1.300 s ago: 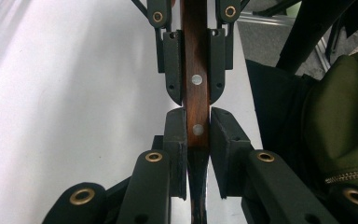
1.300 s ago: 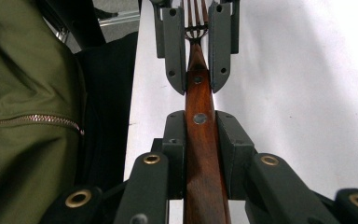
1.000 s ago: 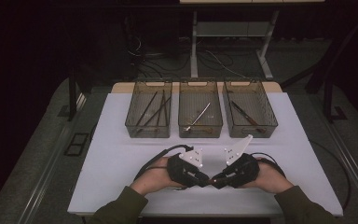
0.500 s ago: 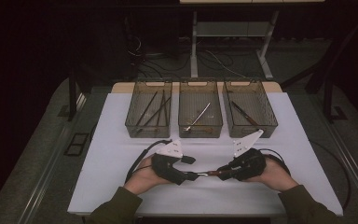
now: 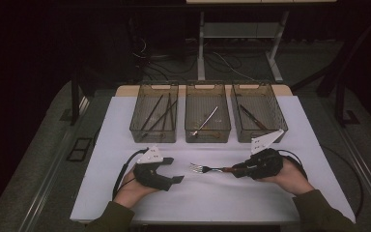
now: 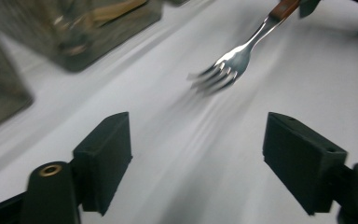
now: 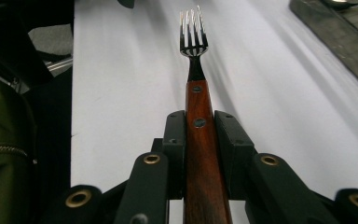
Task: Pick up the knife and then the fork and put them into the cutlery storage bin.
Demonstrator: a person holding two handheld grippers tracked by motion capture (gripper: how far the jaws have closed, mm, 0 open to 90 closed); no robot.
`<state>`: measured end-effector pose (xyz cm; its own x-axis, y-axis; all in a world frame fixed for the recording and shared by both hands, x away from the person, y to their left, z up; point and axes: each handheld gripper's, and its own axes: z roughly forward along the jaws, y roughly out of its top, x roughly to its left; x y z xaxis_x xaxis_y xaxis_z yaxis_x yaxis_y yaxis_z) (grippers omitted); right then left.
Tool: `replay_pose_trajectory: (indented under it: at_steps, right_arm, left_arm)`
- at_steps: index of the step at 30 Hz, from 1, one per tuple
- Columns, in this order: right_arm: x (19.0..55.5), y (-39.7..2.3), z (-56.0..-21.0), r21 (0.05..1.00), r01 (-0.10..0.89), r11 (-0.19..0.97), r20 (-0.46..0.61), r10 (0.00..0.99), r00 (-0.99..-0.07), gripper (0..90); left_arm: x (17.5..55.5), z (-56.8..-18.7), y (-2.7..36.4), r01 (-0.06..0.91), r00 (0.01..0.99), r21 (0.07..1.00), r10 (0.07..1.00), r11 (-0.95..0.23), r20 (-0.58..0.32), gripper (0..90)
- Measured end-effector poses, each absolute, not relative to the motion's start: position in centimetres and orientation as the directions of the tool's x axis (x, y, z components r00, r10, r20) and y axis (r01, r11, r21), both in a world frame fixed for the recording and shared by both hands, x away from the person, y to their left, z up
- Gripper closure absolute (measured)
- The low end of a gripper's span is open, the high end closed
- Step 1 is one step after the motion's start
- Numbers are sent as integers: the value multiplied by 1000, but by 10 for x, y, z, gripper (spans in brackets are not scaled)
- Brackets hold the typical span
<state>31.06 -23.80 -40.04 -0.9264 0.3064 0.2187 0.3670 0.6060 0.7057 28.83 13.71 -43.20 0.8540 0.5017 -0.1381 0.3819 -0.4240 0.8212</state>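
Now the fork (image 5: 207,169) is gripped by the right gripper (image 5: 236,171) alone. The left gripper (image 5: 173,170) has just been opened, emptied and drawn aside, so the handover seems complete.

I see a white flat table top (image 5: 125,121) lit bright in a dark room. Grey floor (image 5: 38,159) lies around it. Behind stands a pale metal table frame (image 5: 241,34) with black cables (image 5: 159,53).

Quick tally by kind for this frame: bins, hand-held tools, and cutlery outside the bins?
Bins: 3
Left tool, right tool: 2
Fork, outside the bins: 1
Total: 6
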Motion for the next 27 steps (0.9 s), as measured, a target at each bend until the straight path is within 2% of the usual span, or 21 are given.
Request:
replay_pose_trajectory:
  at_steps: [8, 13, 27]
  right_arm:
    - [318, -249, -398, 717, 392, 577, 204, 364, -909, 746]
    - [323, -257, -393, 732, 408, 546, 196, 405, -893, 746]
    - [329, -281, -372, 772, 422, 475, 177, 477, -861, 746]
  left_arm:
    - [281, -440, 151, 400, 806, 814, 585, -422, -93, 91]
    - [283, -442, 154, 409, 789, 820, 607, -400, -97, 0]
    - [284, -441, 155, 419, 778, 813, 622, -405, -91, 0]
